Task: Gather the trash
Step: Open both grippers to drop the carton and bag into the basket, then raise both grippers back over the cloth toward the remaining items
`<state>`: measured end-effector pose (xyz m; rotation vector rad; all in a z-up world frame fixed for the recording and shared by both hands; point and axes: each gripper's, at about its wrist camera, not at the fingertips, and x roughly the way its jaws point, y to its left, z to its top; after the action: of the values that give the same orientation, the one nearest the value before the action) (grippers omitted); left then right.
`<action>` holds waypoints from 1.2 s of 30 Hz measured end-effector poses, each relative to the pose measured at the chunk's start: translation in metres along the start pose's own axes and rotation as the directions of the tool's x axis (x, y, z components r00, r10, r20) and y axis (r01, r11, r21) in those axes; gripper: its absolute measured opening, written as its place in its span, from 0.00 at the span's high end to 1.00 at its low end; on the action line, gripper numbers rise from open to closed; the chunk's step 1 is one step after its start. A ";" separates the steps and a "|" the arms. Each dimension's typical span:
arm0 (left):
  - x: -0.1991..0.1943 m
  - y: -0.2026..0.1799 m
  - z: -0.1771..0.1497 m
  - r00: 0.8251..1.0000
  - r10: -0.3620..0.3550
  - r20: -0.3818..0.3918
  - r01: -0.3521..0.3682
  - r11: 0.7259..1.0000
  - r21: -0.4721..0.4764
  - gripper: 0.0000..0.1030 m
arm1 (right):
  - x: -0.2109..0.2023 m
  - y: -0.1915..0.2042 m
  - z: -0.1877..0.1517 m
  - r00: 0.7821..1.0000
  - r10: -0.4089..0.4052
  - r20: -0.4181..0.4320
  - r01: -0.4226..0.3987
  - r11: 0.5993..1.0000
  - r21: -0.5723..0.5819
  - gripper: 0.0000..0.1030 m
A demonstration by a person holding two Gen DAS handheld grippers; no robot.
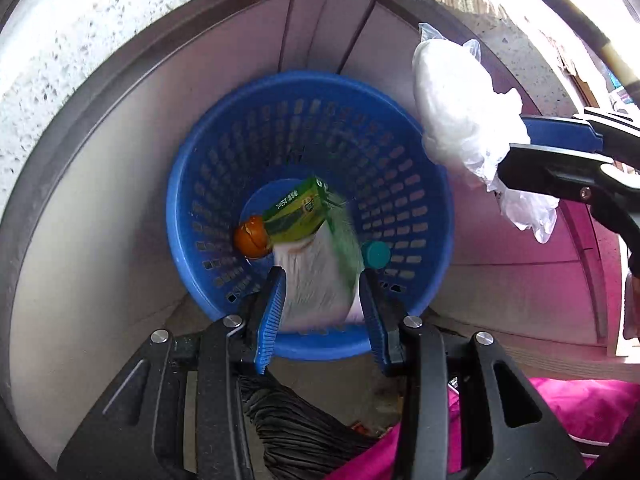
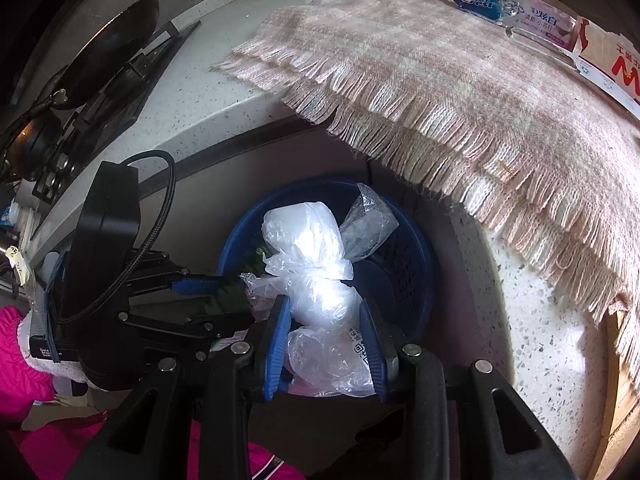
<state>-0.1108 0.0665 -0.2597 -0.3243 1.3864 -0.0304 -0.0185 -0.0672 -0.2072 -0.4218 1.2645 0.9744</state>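
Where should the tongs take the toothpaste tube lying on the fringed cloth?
Grip the toothpaste tube across its flat middle, coming from above. It lies flat on the fringed cloth, long and thin, so the tongs should straddle its narrow width; the crimped blue end looks too thin to hold well.

Counts, both views: 1 blue basket (image 1: 188, 184). Inside it: 1 green carton (image 1: 298, 212), 1 orange round item (image 1: 251, 237), 1 teal cap (image 1: 376, 254). 1 white-and-green packet (image 1: 316, 280) sits btwn the pads of 1 tool, the left tool (image 1: 320, 300). 1 knotted clear plastic bag (image 2: 320, 280) sits in the other, the right tool (image 2: 326, 340). So 2 tools total. On the tabletop (image 2: 208, 92): 1 fringed pink cloth (image 2: 420, 72), 1 toothpaste tube (image 2: 516, 12), 1 dark pan (image 2: 112, 44), 1 red-and-white box (image 2: 612, 68), only partly in view.
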 end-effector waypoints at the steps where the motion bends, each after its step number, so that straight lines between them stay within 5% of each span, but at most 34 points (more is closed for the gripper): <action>1: 0.001 0.001 -0.001 1.000 -0.003 0.000 0.003 1.000 -0.005 0.63 | 0.003 0.000 0.001 1.000 -0.004 -0.004 0.004 1.000 -0.001 0.65; 8: 0.004 0.003 -0.002 1.000 0.001 -0.006 -0.002 1.000 -0.011 0.60 | 0.011 0.001 0.006 1.000 -0.005 -0.006 0.005 1.000 -0.010 0.61; 10: 0.005 0.005 0.001 1.000 0.005 -0.002 -0.005 1.000 -0.017 0.52 | 0.010 0.002 0.008 1.000 -0.009 -0.004 0.009 1.000 -0.011 0.51; 21: -0.007 0.006 0.003 1.000 0.016 0.009 -0.016 1.000 -0.026 0.52 | -0.008 -0.004 0.011 1.000 0.017 0.026 -0.017 1.000 0.000 0.40; 36: -0.088 -0.002 0.040 0.986 0.000 0.168 -0.006 0.999 0.035 0.50 | -0.090 -0.031 0.003 0.980 0.016 0.197 -0.033 0.996 0.085 0.29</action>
<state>-0.0890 0.0914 -0.1689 -0.2883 1.2175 -0.0243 0.0089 -0.1163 -0.1301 -0.2355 1.1312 0.9530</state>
